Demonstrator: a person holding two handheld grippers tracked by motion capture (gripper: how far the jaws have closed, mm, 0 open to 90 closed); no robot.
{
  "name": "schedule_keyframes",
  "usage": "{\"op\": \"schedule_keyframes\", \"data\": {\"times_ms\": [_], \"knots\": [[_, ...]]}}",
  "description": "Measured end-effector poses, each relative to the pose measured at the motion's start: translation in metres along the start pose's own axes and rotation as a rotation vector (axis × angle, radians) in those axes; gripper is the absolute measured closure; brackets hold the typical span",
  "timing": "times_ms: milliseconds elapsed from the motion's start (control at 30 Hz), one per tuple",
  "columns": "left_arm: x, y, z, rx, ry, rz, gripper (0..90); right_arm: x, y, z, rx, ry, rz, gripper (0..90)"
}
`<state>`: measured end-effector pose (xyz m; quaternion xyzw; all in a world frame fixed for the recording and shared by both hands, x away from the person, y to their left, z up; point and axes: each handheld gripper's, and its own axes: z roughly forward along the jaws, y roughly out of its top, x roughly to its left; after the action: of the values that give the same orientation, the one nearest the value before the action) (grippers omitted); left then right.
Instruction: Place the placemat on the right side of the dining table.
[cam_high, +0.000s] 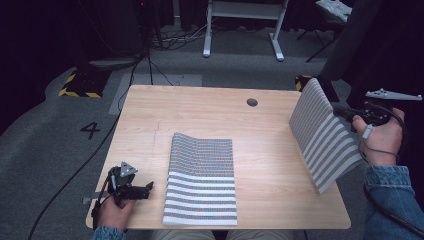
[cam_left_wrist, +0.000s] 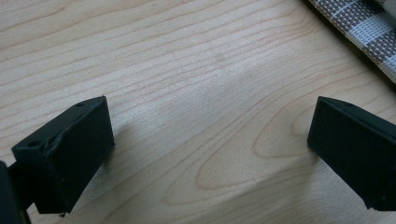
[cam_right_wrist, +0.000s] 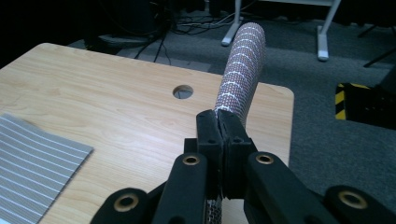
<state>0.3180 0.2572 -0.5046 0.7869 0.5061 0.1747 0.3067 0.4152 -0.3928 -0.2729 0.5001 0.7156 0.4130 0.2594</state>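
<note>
The right gripper (cam_right_wrist: 218, 122) has its fingers (cam_right_wrist: 208, 133) pressed tight together on the edge of a striped woven mat (cam_high: 325, 140), which stands up from between them and bends over at its top in the right gripper view. In the high view that held mat is lifted at the right edge of the desk (cam_high: 270, 150), tilted steeply, its lower corner near the desk's right rim and its upper edge up beside the right hand (cam_high: 381, 135). A second striped mat (cam_high: 201, 179) lies flat on the desk, well apart from the right fingers and just beside the left ones; its far end rises in a slight hump. The left gripper (cam_high: 134, 190) rests low at the near left corner of the desk, held by the left hand (cam_high: 114, 212), with its fingers (cam_left_wrist: 70, 154) spread wide apart and nothing between them but bare wood. In the left gripper view a corner of the flat mat (cam_left_wrist: 359, 28) shows beyond the farther finger, not touching it. A round hole (cam_high: 252, 102) in the desk lies ahead of the right fingers.
</note>
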Motion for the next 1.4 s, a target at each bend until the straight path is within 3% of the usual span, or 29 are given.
{"op": "schedule_keyframes", "data": {"times_ms": [167, 333, 967, 1033, 1100, 1133, 1233, 1400], "knots": [[-0.001, -0.001, -0.001, 0.000, -0.002, 0.001, 0.6, -0.011, -0.004, -0.002, 0.005, -0.040, 0.003, 89.0], [-0.001, -0.002, -0.002, -0.002, -0.006, 0.008, 0.5, -0.010, -0.012, 0.006, 0.025, -0.063, -0.017, 89.0], [-0.001, -0.002, -0.002, 0.002, -0.006, 0.009, 0.5, 0.027, -0.032, 0.052, 0.069, 0.073, -0.019, 88.6], [-0.001, -0.002, -0.002, 0.002, -0.006, 0.009, 0.6, 0.037, -0.038, 0.061, 0.051, 0.117, 0.003, 60.9], [-0.001, -0.003, -0.002, 0.002, -0.008, 0.008, 0.6, 0.045, -0.043, 0.066, 0.018, 0.165, 0.030, 46.3], [-0.001, -0.003, -0.002, 0.003, -0.009, 0.008, 0.5, 0.048, -0.045, 0.066, 0.005, 0.177, 0.035, 42.8], [-0.001, -0.003, -0.002, 0.002, -0.007, 0.009, 0.5, 0.050, -0.051, 0.060, -0.005, 0.156, -0.001, 39.4], [-0.001, -0.002, -0.002, 0.002, -0.005, 0.010, 0.5, 0.044, -0.069, 0.052, 0.049, 0.110, -0.022, 37.5]]}}
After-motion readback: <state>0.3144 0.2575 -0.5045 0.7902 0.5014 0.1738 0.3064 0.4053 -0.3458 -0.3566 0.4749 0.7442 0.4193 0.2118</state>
